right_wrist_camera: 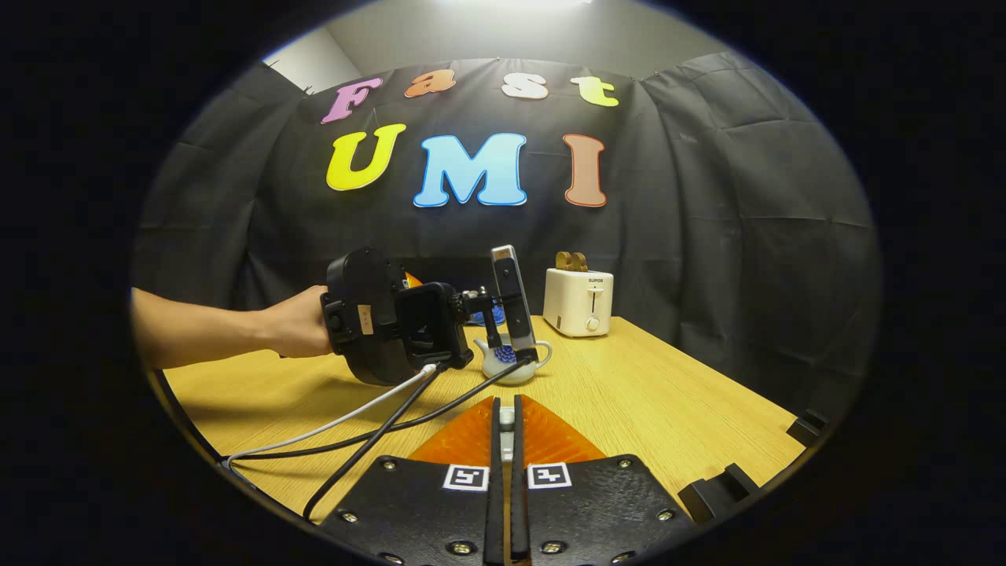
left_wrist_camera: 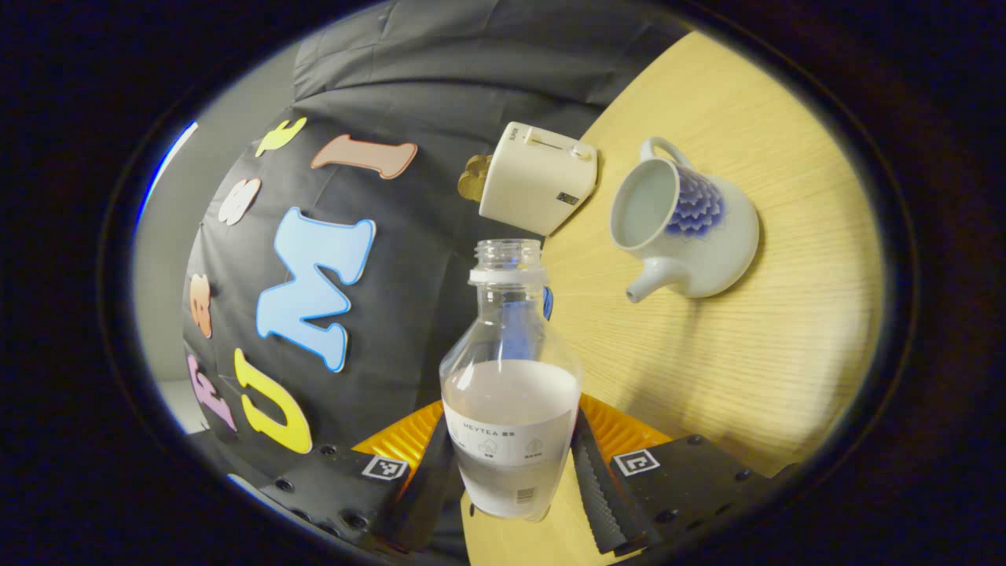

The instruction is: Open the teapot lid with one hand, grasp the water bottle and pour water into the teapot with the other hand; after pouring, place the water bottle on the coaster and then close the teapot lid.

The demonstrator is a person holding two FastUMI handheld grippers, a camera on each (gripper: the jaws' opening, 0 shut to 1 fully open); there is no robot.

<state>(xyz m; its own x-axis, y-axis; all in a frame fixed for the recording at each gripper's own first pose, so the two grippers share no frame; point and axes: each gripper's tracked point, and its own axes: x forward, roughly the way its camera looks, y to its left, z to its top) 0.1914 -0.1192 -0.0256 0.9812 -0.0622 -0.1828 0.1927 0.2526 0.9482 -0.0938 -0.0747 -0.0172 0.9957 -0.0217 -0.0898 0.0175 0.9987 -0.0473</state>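
Gripping one bottle [left_wrist_camera: 509, 393], left tongs [left_wrist_camera: 511, 464].

**Left gripper held over the teapot**

A hand [right_wrist_camera: 295, 330] holds the left gripper [right_wrist_camera: 393, 326] just in front of the teapot [right_wrist_camera: 512, 365] on the wooden table [right_wrist_camera: 668, 409]. Behind the teapot stands a toaster [right_wrist_camera: 579, 301]. Nearest the camera, the right gripper [right_wrist_camera: 505, 464] has its fingers pressed close together, something small and pale between them.

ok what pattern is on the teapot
White teapot with a blue scale-like petal pattern on its side, clearest in the left gripper view.
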